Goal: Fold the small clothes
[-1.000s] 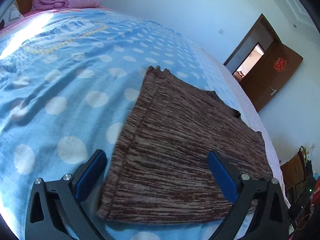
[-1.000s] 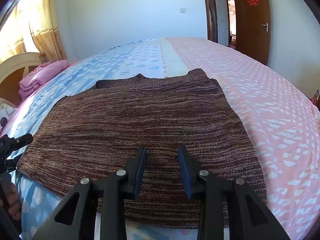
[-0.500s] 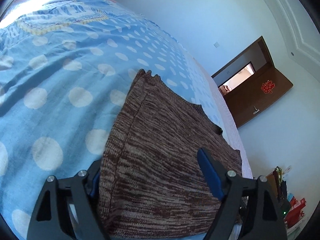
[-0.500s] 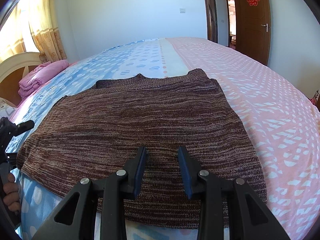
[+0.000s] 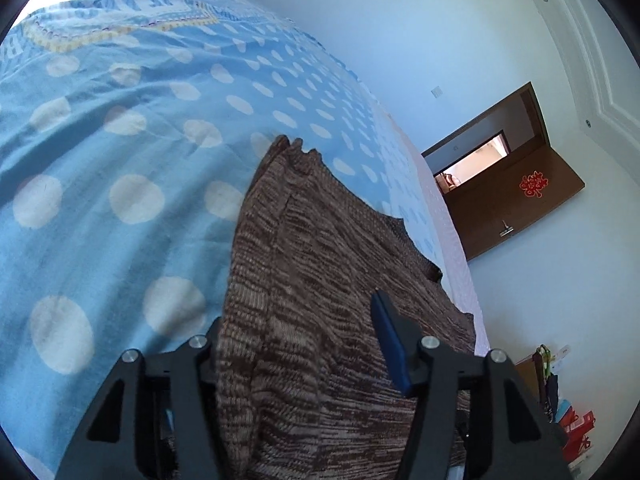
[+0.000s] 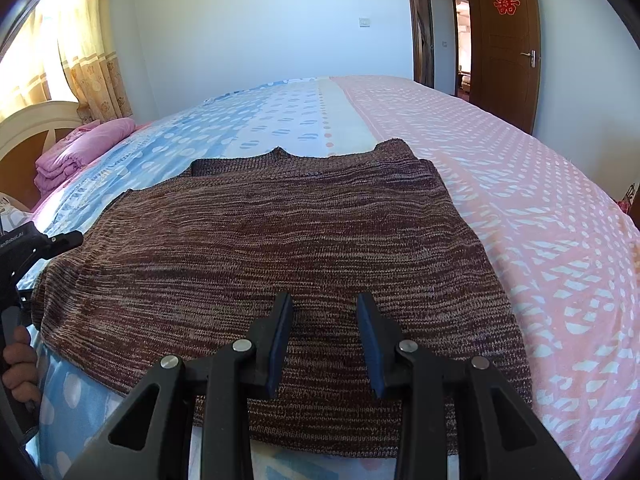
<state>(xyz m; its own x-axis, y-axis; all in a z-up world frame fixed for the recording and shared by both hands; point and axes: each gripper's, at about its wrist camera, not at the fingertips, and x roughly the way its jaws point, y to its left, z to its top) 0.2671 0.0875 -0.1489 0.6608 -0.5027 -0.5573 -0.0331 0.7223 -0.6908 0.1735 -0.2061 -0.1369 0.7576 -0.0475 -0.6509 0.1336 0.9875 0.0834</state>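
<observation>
— Where was the sweater [image 6: 280,240], and how did it lie?

— One brown knit sweater lay flat on the bed [image 6: 520,184], hem nearest, neckline pointing away toward the far wall.

— The two grippers?

— The left gripper [image 5: 296,356] was closing across the sweater's side edge, fabric between its jaws. The right gripper [image 6: 324,336] hovered part open over the hem, gripping nothing.

— Any differences between views?

— Only the right view showed the curtain [image 6: 80,48] and a hand [image 6: 18,364].

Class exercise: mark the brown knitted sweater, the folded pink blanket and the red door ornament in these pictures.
brown knitted sweater [image 6: 280,248]: right wrist view, middle of its body.
folded pink blanket [image 6: 86,152]: right wrist view, top fold.
red door ornament [image 6: 505,0]: right wrist view, its centre.
</observation>
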